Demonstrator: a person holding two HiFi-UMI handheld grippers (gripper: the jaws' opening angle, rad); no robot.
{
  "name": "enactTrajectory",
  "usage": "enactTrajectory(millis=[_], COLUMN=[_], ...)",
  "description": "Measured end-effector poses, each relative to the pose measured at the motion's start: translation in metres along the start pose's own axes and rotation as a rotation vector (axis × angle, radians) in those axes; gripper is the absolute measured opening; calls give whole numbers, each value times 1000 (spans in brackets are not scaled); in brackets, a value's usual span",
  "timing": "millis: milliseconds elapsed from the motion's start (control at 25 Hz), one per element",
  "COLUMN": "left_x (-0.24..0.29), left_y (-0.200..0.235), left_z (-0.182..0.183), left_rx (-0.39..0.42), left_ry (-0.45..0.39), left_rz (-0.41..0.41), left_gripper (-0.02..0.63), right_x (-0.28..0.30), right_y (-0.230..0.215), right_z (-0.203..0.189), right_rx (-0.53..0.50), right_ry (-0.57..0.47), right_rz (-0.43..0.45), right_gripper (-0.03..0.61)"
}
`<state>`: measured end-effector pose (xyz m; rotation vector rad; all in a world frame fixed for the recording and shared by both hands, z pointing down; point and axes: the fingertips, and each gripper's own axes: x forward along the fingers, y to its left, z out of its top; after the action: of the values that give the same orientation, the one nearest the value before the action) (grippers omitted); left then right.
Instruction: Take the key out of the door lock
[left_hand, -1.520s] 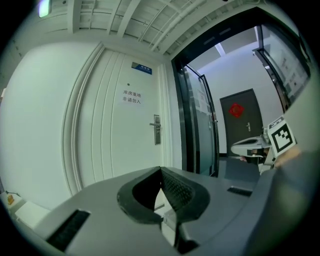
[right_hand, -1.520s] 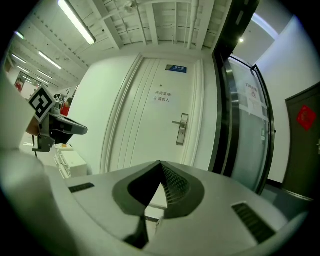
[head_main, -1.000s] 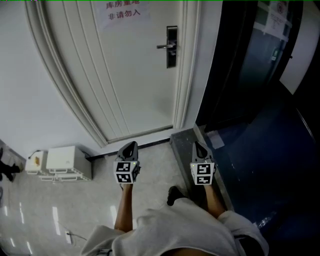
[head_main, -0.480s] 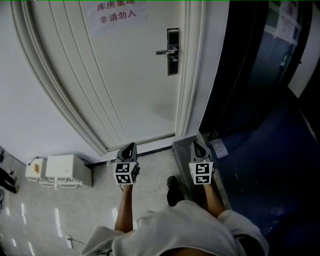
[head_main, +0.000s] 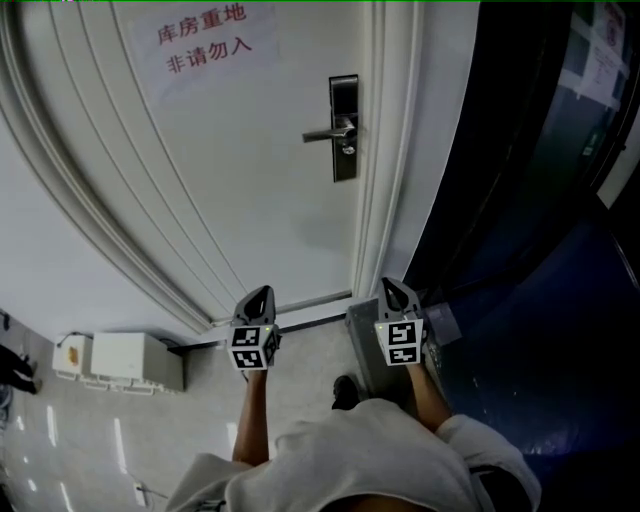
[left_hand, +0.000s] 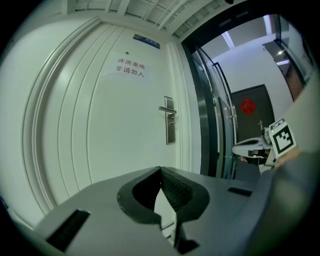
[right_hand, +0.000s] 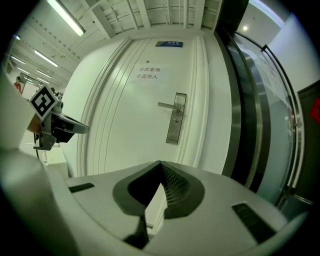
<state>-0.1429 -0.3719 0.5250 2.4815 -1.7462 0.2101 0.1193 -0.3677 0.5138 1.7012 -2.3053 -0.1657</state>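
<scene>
The white door carries a dark metal lock plate (head_main: 343, 128) with a lever handle (head_main: 326, 133). A small bright knob just under the handle looks like the key (head_main: 347, 149), too small to make out clearly. My left gripper (head_main: 261, 292) and right gripper (head_main: 389, 286) hang low, side by side, well short of the lock. Both are shut with nothing between the jaws. The lock plate (left_hand: 170, 128) stands far ahead in the left gripper view, and the lock plate (right_hand: 176, 119) shows beyond the jaws in the right gripper view too.
A paper sign with red characters (head_main: 204, 38) is stuck on the door. A white box (head_main: 122, 359) sits on the floor at the left wall. A dark glass partition (head_main: 520, 180) runs along the right, with a grey step (head_main: 368, 335) at its foot.
The head view has closed in on the door: the lock and sign look larger and sit lower in the picture. Both grippers stay shut and low.
</scene>
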Motion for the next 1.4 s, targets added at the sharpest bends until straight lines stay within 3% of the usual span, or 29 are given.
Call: enactTrajectory(millis=[320,600,960,1400], left_x=[90,142,165,180], left_y=[18,34,54,86], left_z=[22,25,17,19], left_rx=[-22,-35,-37,-24], left_ry=[-12,-1,38,53], left_rz=[37,64,87,44], left_gripper=[18,18,18,18], right_x=[98,161,200,217], right_y=[-37,-56,-50,-35], right_z=[22,20,10,8], right_rx=[-29,-38,-28,-16], right_ry=[-26,-19,8,45], right_rz=[57,91,126,77], right_gripper=[23,23,23,23])
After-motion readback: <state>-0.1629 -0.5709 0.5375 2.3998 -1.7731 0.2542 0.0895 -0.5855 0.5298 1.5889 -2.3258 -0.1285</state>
